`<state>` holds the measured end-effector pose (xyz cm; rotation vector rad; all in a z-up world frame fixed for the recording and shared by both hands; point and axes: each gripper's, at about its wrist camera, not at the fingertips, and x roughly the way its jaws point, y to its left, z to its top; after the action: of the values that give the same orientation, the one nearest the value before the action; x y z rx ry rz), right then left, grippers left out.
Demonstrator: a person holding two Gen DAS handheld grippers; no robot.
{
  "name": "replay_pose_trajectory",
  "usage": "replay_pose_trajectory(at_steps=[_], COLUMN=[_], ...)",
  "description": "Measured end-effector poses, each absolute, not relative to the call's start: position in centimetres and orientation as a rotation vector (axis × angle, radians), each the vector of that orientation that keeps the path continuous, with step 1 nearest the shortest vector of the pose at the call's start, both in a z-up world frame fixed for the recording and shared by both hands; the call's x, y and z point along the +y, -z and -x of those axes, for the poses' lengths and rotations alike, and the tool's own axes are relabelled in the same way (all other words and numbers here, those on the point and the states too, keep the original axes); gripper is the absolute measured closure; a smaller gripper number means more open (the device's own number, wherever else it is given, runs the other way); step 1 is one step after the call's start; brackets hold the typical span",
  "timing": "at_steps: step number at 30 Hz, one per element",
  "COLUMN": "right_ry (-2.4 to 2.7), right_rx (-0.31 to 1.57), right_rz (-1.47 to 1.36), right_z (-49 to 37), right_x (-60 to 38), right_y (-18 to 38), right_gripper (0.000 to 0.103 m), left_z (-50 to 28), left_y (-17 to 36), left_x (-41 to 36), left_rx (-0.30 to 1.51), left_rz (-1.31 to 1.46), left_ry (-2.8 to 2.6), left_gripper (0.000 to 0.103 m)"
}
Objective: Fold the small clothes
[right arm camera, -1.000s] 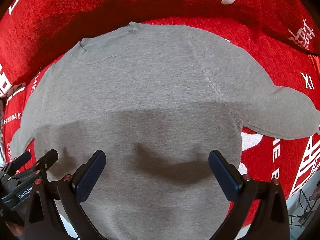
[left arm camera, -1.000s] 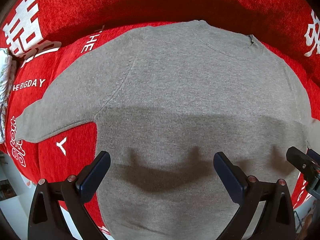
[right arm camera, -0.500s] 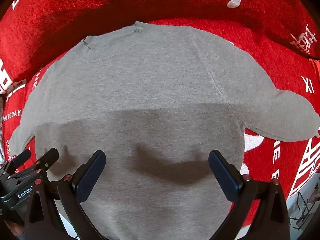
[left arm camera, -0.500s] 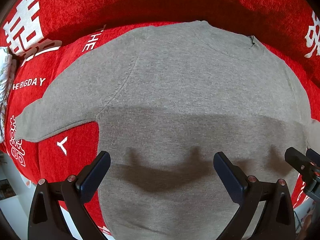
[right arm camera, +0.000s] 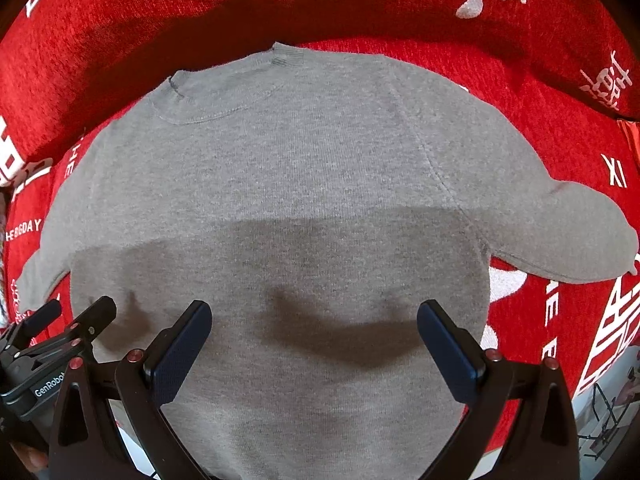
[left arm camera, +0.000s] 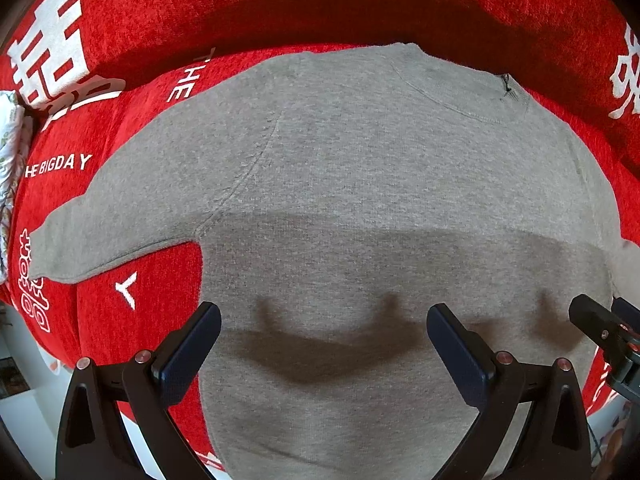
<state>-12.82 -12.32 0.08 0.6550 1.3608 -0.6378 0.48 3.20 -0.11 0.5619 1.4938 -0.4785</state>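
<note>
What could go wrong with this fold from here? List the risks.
1. Both the left tongs and the right tongs hang open above the gray sweater; a pinch mid-body may bunch it.
2. Both sleeves lie spread on the red cover; either sleeve may drag.

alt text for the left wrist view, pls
A grey sweater lies spread flat, neckline away from the camera, on a red cover with white lettering. The open left gripper hovers above its lower body; the right gripper shows at the right edge.
</note>
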Motion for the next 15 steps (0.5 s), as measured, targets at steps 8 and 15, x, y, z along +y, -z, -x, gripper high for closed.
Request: replay_pose_trajectory(at_steps=[8,15], right_ry=[0.636,0.637], right_rx=[1.344,1.353], right_rz=[-0.658,-0.650], right_z=[12.9,12.7], right_x=[-12.1,-11.6], right_y=[-0.5,-1.3], right_gripper=[0.001,0.001], left_z=[-0.9,-1.0], left_y=[0.0,-0.1], left_x=[3.6,3.8], left_rx=[1.501,1.501], left_rz=[-0.540,-0.523], left_ry=[0.480,0.488], left_gripper=[0.000,0.000])
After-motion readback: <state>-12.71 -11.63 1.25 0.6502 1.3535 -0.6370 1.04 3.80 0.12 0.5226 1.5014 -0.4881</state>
